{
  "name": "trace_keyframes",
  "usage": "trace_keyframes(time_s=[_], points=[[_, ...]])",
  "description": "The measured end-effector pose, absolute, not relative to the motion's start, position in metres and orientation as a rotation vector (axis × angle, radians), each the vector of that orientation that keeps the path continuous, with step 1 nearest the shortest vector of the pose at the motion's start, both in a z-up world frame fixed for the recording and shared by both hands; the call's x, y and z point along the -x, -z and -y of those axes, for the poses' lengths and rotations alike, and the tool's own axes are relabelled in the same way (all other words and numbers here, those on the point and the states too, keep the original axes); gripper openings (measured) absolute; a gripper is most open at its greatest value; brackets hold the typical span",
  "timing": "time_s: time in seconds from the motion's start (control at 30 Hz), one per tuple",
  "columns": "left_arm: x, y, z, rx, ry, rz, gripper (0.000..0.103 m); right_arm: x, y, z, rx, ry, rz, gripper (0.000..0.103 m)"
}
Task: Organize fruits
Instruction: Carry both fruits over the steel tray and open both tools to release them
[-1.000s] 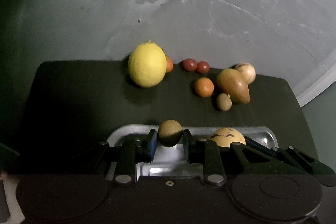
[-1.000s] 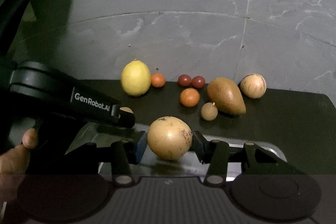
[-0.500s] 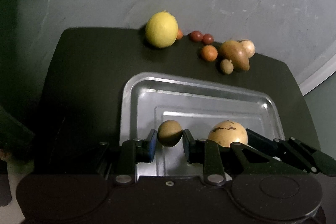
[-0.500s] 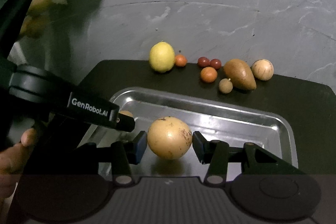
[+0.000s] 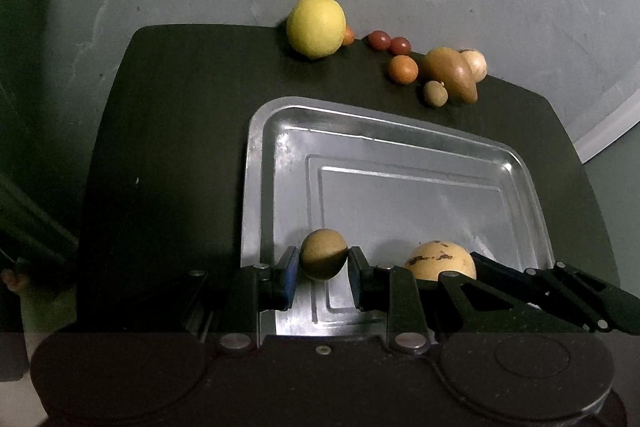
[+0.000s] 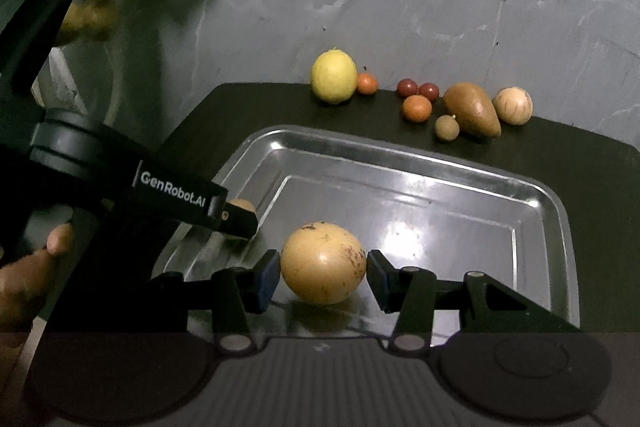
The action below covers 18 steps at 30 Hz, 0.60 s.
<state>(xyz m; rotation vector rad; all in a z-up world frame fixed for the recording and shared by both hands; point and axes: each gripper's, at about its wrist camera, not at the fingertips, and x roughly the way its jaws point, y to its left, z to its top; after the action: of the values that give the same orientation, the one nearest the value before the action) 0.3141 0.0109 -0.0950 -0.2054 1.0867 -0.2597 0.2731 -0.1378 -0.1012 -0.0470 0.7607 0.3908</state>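
Fruits first: over the last second you've pulled both grippers back, so the whole steel tray (image 5: 256, 155) now shows below them, empty, instead of just its near rim. Your right gripper (image 6: 323, 264) is clamped on the big yellow fruit (image 6: 323, 262) above the tray's near half; your left gripper (image 5: 323, 261) is pinching the small brown fruit (image 5: 323, 254) over the near left corner. Looks like drop-off is next. The lemon (image 5: 316, 26) and the rest wait on the mat's (image 5: 168, 131) far edge.
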Motion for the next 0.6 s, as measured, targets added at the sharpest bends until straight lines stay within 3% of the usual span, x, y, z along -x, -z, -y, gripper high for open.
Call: trace_keyframes(time_s=[0.6], points=[[-0.3149,0.102,-0.0064,0.175,0.251,-1.118,0.028,-0.2692,0.1025,0.1386,0.06,-0.43,-0.815,0.053]])
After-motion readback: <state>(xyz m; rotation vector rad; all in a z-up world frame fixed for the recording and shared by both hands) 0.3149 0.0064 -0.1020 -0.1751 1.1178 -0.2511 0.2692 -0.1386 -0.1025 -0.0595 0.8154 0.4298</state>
